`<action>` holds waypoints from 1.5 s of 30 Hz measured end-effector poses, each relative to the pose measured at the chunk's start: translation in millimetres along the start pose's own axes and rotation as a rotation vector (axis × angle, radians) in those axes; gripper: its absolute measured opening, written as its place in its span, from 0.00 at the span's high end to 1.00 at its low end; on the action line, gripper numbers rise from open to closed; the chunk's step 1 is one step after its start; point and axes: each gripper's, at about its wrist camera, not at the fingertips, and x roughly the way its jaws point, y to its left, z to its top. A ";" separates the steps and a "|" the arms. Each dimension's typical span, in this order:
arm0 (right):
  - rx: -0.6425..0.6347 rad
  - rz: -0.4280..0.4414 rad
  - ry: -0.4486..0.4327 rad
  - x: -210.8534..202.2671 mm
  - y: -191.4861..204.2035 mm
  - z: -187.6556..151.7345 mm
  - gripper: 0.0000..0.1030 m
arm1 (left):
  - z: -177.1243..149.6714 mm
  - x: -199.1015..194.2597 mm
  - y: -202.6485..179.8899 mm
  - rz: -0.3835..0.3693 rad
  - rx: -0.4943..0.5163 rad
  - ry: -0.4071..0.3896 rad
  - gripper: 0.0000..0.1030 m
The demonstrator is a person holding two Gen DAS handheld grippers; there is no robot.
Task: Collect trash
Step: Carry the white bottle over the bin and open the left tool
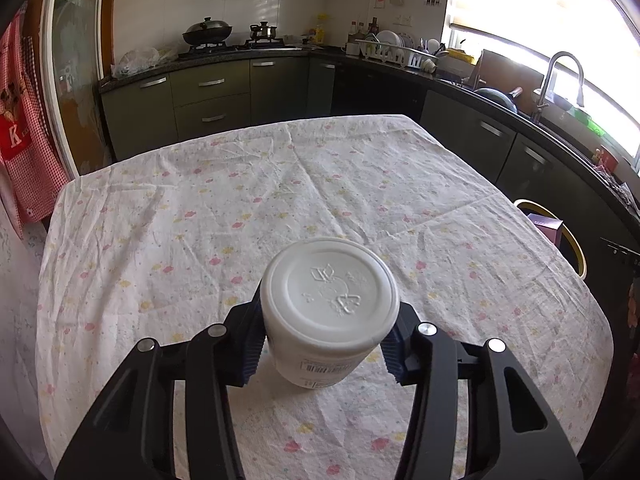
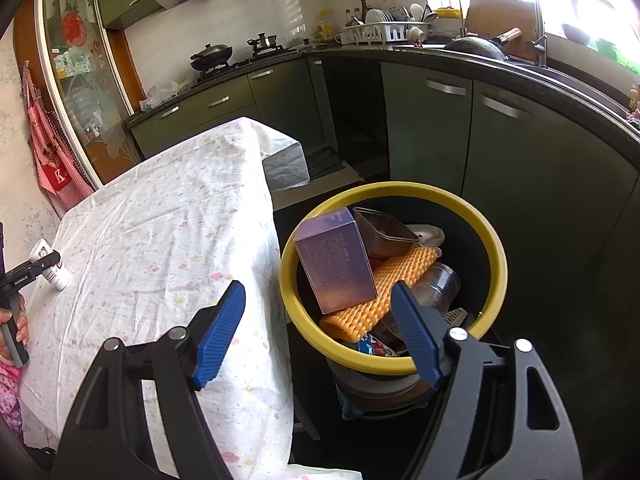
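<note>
The white plastic bottle (image 1: 330,312) lies on its side on the flowered tablecloth (image 1: 240,216), its embossed base turned toward the left wrist camera and its barcode label facing down and forward. The left gripper (image 1: 326,344) brackets it from both sides, blue ribbed pads (image 1: 252,346) set against its white wall, so the bottle is held between them. In the right wrist view the same bottle (image 2: 52,268) shows small at the far left edge of the table, with the left gripper around it and a hand (image 2: 18,328) on the handle below. Farther right, the right gripper (image 2: 320,332) hangs with its fingers spread wide and nothing between them, over the gap between the table edge and the yellow-rimmed bin (image 2: 496,248). The bin stands just beside the table and holds a purple box (image 2: 336,260), an orange mesh sleeve (image 2: 384,288), a clear cup (image 2: 438,284) and a dark tray (image 2: 384,232).
</note>
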 end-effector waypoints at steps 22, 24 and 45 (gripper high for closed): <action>0.130 -0.208 -0.075 -65.1 -79.0 -21.9 0.31 | 78.5 -12.7 -280.4 -0.457 0.437 0.038 0.53; 0.154 -0.212 -0.079 -69.2 -89.7 -26.9 0.31 | 87.3 -3.4 -320.7 -0.491 0.496 0.039 0.53; 0.217 -0.189 -0.039 -65.0 -123.6 -57.4 0.29 | 119.3 174.1 -483.7 -0.456 0.401 0.261 0.20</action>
